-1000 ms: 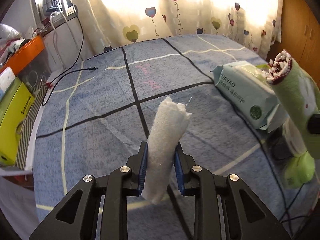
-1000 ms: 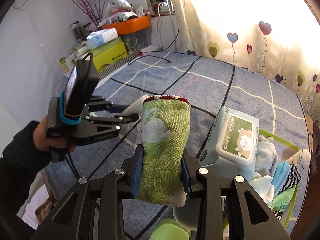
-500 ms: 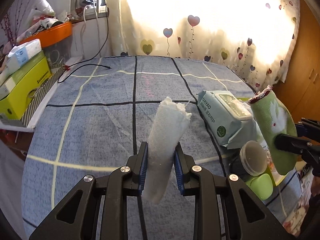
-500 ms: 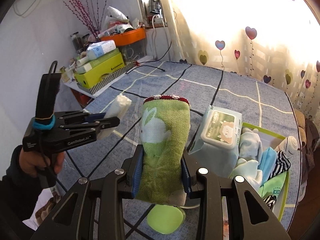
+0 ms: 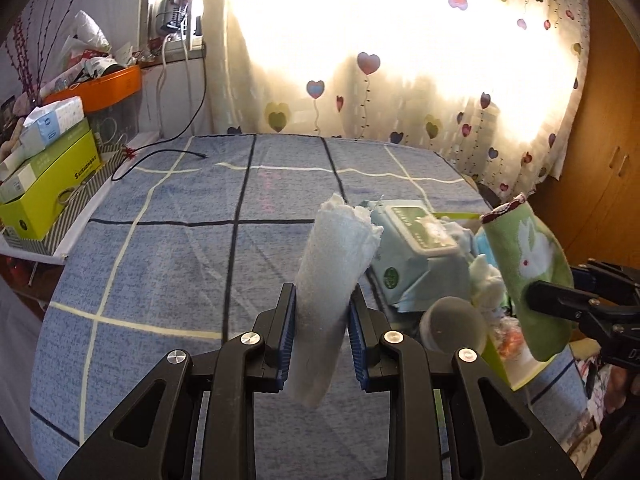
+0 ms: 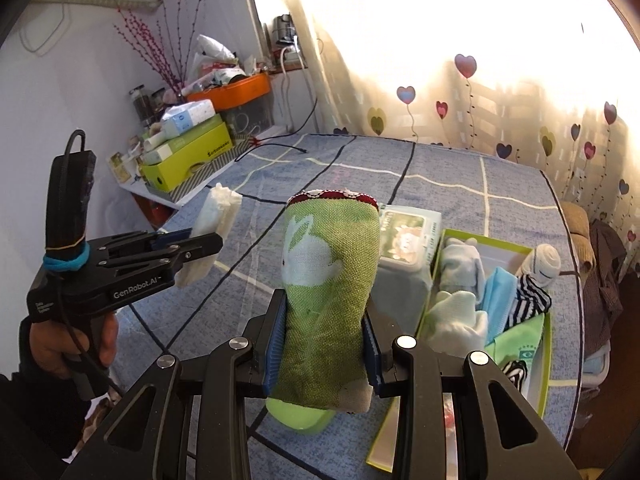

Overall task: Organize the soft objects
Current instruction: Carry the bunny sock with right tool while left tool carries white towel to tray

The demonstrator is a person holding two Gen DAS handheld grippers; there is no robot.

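1. We hold a rolled white towel point(image 5: 336, 276) in the left gripper point(image 5: 320, 340), its blue pads pressed against the roll's lower half, so the roll stands tilted above the blue checked bedspread point(image 5: 168, 264).
2. We hold a rolled green cloth with a white rabbit print point(image 6: 328, 300) in the right gripper point(image 6: 324, 356), jaws pinching it near the bottom; its dark red trimmed end points up and away from us.
3. Both rolls are in the air, touching nothing but their grippers, and stand well apart from each other.
4. To the right lies a green-edged open box point(image 6: 540, 364), already partly filled with pale blue, mint and striped soft pieces. A pack of wet wipes point(image 6: 404, 248) sits just beside its left wall.
5. A green-lidded round container point(image 6: 300, 416) sits on the bed below the green roll.
6. We judge that we are mid-carry: both items are picked up and neither is stowed yet.
7. The next move likely calls for bringing one roll over the box, choosing a free gap among the pieces, lowering it in and only then spreading the jaws.
8. The wipes pack crowds the box's near side, so we should approach from above.
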